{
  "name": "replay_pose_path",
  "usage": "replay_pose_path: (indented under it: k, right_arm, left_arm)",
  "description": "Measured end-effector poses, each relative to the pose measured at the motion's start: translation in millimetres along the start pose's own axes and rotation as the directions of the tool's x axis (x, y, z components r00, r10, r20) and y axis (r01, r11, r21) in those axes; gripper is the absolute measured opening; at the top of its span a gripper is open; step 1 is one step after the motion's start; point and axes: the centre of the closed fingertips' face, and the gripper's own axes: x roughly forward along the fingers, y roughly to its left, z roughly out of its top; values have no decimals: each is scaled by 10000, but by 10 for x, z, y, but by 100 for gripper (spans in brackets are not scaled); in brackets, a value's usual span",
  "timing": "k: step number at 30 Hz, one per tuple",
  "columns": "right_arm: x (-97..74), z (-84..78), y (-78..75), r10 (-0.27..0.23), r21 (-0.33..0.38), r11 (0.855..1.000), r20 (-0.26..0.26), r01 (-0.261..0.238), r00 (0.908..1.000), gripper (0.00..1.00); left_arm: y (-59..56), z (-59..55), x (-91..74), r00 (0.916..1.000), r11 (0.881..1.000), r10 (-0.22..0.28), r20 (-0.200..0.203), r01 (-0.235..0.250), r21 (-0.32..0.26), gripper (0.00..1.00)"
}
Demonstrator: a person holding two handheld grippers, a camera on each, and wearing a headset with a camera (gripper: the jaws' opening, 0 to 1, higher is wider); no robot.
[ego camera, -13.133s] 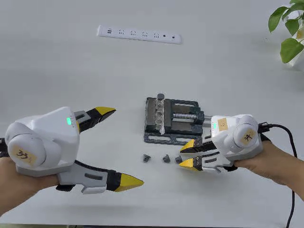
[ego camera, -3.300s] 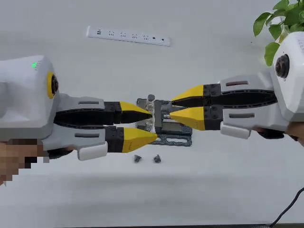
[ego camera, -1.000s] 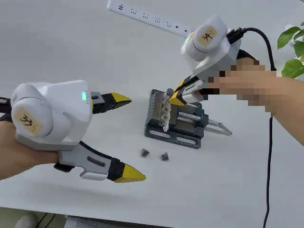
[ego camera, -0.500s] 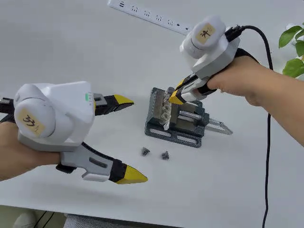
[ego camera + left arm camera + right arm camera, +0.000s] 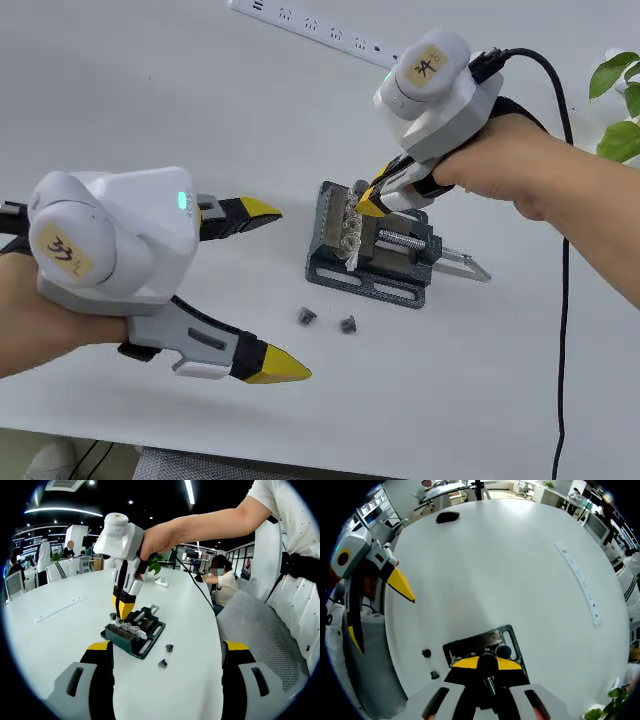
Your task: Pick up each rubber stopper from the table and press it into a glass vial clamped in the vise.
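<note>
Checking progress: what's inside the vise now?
Glass vials in a row, a stopper on the far one. The right gripper, shut on another stopper, covers the vial beneath.

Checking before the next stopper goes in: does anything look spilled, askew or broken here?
Nothing stands out. The vise sits flat, its vials stand in a row, and two loose stoppers wait in front of it. The right hand-held gripper holds a third stopper over the vials.

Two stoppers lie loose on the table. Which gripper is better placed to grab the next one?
Left. The left gripper is open, free and close to the two loose stoppers. The right gripper is busy at the vise, shut on a stopper.
</note>
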Motion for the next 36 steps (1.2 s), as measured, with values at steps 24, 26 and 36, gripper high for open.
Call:
replay_pose_path:
  k: [24,26,36]
  right_arm:
    - [-6,16,-10,-305,-508,9983,-543,277,9981,5]
    - [-8,16,-1,-267,-368,9990,-482,250,9985,5]
    - [-7,2,-3,-300,-529,9982,-587,269,9978,5]
  left_arm:
    - [-14,-49,-7,10000,9999,-41,10,41,-115,87]
    - [-10,-55,-8,10000,9999,-35,17,35,-128,87]
    - [-31,-38,15,10000,9999,-86,40,86,-137,87]
